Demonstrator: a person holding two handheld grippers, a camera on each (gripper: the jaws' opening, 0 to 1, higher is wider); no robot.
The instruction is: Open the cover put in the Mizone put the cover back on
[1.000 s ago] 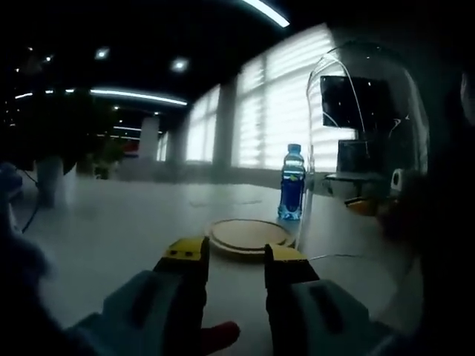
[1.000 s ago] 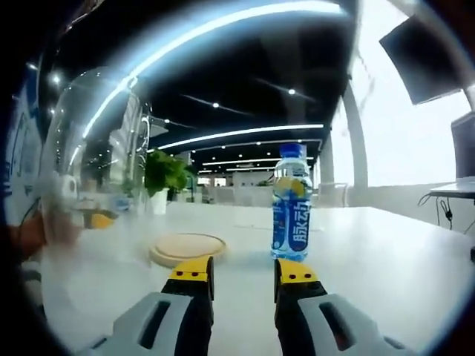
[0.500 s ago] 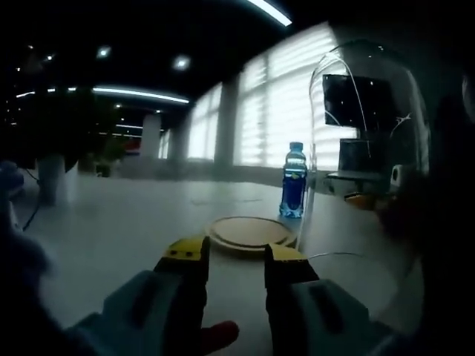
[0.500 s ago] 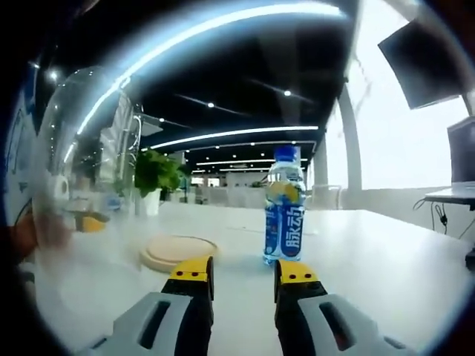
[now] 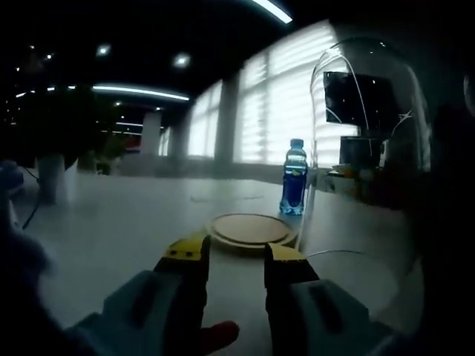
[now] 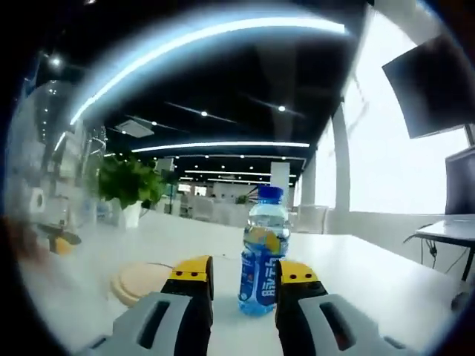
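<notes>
A blue-labelled Mizone bottle (image 6: pixel 261 256) with a blue cap stands upright on the white table, just ahead of my right gripper (image 6: pixel 243 273), in line with the gap between its open jaws. A round wooden base (image 6: pixel 139 280) lies to its left. In the left gripper view the same wooden base (image 5: pixel 251 229) lies just beyond my left gripper (image 5: pixel 236 254), which is open and holds nothing. The bottle (image 5: pixel 294 178) stands behind the base. A clear glass dome cover (image 5: pixel 371 141) rises at the right, off the base; it appears as a blurred curve (image 6: pixel 44 185) in the right gripper view.
The white table (image 5: pixel 111 222) stretches wide to the left of the base. A potted green plant (image 6: pixel 130 185) stands at the far side. Bright windows (image 5: pixel 274 111) and a dark monitor (image 6: pixel 434 85) line the room's edge.
My right gripper has moved in on the bottle, which now looks larger and sits centred between the jaws. The left gripper has barely moved.
</notes>
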